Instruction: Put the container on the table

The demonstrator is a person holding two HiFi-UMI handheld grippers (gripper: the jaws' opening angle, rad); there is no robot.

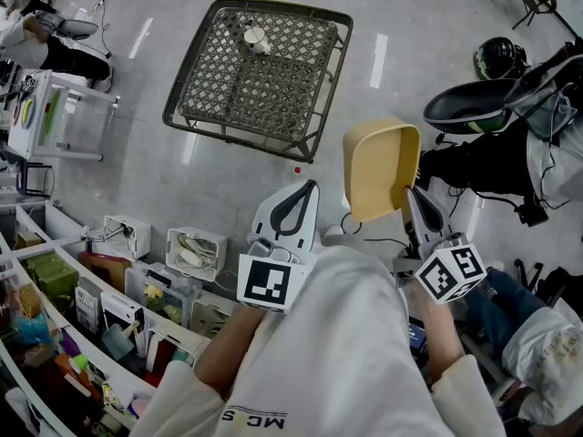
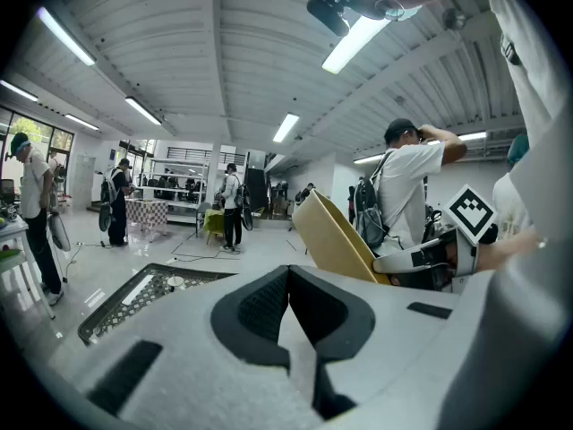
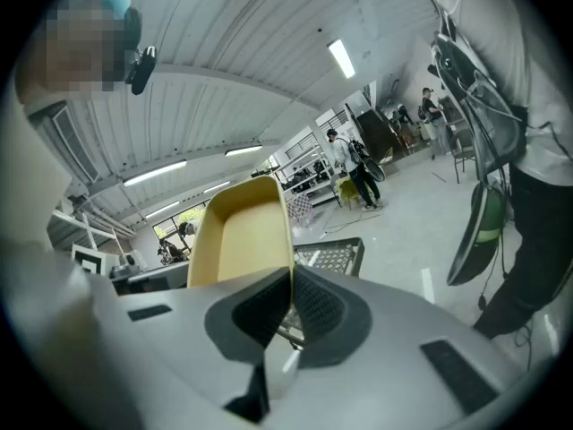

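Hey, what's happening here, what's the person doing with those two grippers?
A person is holding a gripper in each hand. The right gripper is shut on one wall of a tan container and holds it in the air, tilted. The left gripper is shut with nothing in it. The lattice-top table stands ahead on the floor with a small white object on it. The container is not yet on the table.
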